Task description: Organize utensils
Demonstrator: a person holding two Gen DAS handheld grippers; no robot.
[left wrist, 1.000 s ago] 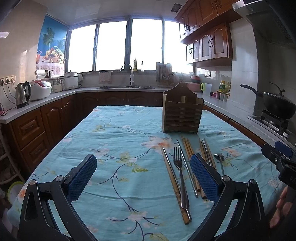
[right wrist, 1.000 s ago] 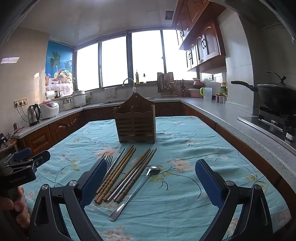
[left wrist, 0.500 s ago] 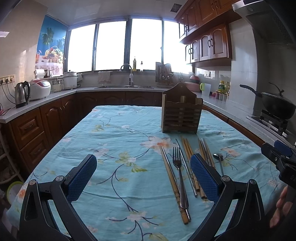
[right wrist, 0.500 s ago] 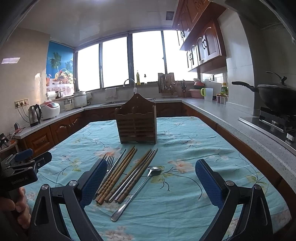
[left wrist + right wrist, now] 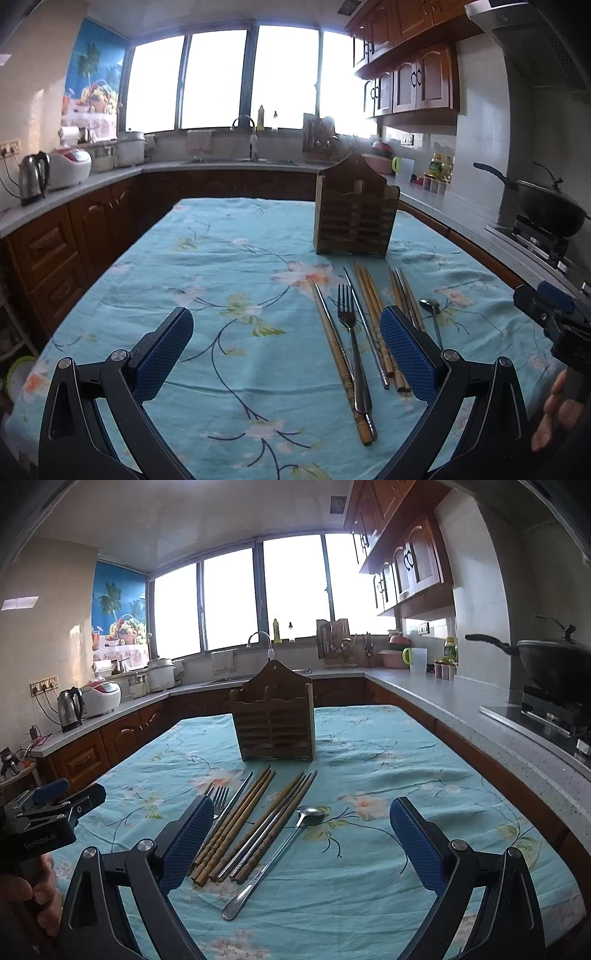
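A wooden utensil holder stands upright on the table with the blue floral cloth. In front of it lie a metal fork, several wooden and metal chopsticks and a metal spoon. My left gripper is open and empty, low over the cloth, left of the utensils. My right gripper is open and empty, with the spoon lying between its fingers.
Kitchen counters ring the table. A kettle and rice cooker stand on the left counter. A black wok sits on the stove at right. The sink is at the back under the windows.
Both grippers have shifted only slightly; the view has crept a little closer to the holder. Nothing was picked up or moved.
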